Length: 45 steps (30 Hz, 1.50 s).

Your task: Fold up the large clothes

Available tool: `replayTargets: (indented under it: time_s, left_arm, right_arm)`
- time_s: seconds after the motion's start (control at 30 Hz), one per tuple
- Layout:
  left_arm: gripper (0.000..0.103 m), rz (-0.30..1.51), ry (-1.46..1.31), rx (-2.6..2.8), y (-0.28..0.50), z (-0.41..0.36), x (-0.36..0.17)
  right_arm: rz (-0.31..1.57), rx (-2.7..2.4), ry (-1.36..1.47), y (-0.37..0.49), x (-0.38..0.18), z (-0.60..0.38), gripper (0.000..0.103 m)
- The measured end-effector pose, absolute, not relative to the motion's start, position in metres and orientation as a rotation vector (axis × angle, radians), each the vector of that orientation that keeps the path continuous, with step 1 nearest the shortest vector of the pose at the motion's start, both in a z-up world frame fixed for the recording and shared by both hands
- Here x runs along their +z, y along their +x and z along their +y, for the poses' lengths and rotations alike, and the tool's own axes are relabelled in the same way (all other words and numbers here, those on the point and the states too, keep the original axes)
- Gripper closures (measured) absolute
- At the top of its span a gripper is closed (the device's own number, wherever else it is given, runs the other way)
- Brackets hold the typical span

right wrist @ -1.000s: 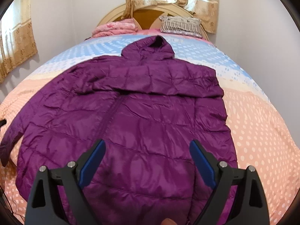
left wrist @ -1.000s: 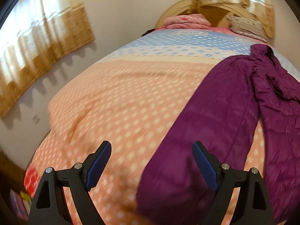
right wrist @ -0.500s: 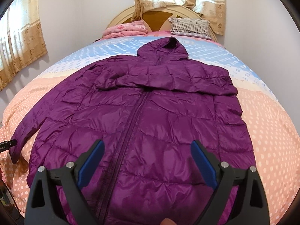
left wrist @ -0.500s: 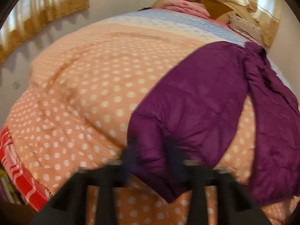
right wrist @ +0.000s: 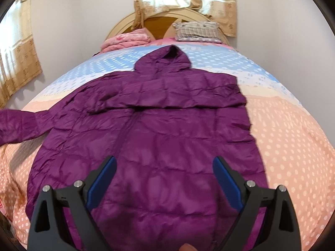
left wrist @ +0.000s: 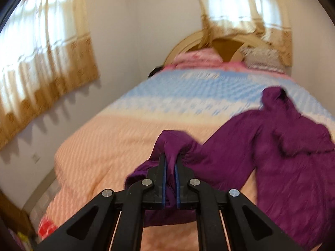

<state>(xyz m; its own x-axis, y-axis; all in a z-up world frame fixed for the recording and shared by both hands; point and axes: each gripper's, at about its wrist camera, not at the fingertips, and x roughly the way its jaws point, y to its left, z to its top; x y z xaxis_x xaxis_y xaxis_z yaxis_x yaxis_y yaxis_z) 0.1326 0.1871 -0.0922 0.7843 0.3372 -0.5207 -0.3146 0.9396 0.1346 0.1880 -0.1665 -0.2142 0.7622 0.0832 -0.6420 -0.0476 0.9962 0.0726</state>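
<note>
Left gripper [left wrist: 170, 179]: I am clamping my jaws tight on the cuff end of the sleeve [left wrist: 173, 144], purple fabric bunching between the blue pads; a second ago they were standing wide over the bedspread.
What has changed: the sleeve was lying flat along the bed edge a moment back, and now I am lifting its end clear of the cover, with the rest trailing down to the jacket body.
What it means: I am judging this as the start of the sleeve fold, with the sleeve ready to be carried across the chest.
Right gripper [right wrist: 164, 183]: I am holding these jaws wide apart, nothing between them, hovering over the lower front of the jacket [right wrist: 159, 138].
Jacket: it is lying spread front up, zip closed, hood [right wrist: 165, 59] pointing to the headboard [right wrist: 167, 17].
Surface: the bedspread [right wrist: 293, 138] is soft, peach with white dots, turning blue near the pillows.
Room: curtains [left wrist: 39, 73] are hanging at a window on the left wall, another pair behind the headboard; a striped pillow [right wrist: 197, 31] and a folded pink quilt [right wrist: 127, 39] are sitting at the head.
</note>
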Motion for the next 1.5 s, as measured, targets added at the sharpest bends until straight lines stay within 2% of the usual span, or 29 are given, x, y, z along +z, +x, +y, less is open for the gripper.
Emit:
replayTargets:
  time_s: [0.27,0.53,0.6,0.63,0.67,0.7,0.73,0.83,1.07,1.3,1.5]
  left_arm:
    - [0.098,0.482,0.153,0.149,0.202,0.073,-0.064]
    - [0.097,0.499,0.208,-0.084,0.254,-0.064,-0.094]
    - [0.088,0.526,0.216,-0.121,0.264,-0.088,-0.105]
    - [0.07,0.54,0.22,-0.122,0.271,-0.095,-0.112]
    - [0.041,0.54,0.221,-0.117,0.272,-0.1,-0.116]
    - [0.031,0.519,0.22,-0.111,0.273,-0.105,-0.119]
    - [0.027,0.487,0.216,-0.109,0.27,-0.108,-0.121]
    - [0.022,0.469,0.191,-0.143,0.266,-0.106,-0.12]
    - [0.021,0.465,0.194,-0.051,0.263,-0.061,-0.129]
    - [0.02,0.616,0.088,0.194,0.273,0.036,-0.17]
    - [0.02,0.682,0.022,0.27,0.283,0.079,-0.189]
  right_arm:
    - [0.708,-0.056,0.104,0.196,-0.216,-0.221,0.008]
    - [0.729,-0.093,0.144,0.195,-0.225,-0.25,0.008]
    - [0.735,-0.092,0.147,0.196,-0.228,-0.252,0.008]
    - [0.737,-0.093,0.149,0.196,-0.229,-0.253,0.008]
    - [0.74,-0.094,0.151,0.197,-0.23,-0.255,0.008]
    - [0.743,-0.097,0.154,0.197,-0.231,-0.256,0.008]
    - [0.745,-0.098,0.156,0.197,-0.232,-0.257,0.008]
    - [0.749,-0.102,0.161,0.198,-0.234,-0.259,0.008]
    - [0.754,-0.048,0.164,0.201,-0.222,-0.246,0.008]
    - [0.731,0.131,0.149,0.242,-0.183,-0.202,0.008]
    - [0.752,0.189,0.087,0.299,-0.182,-0.155,0.008]
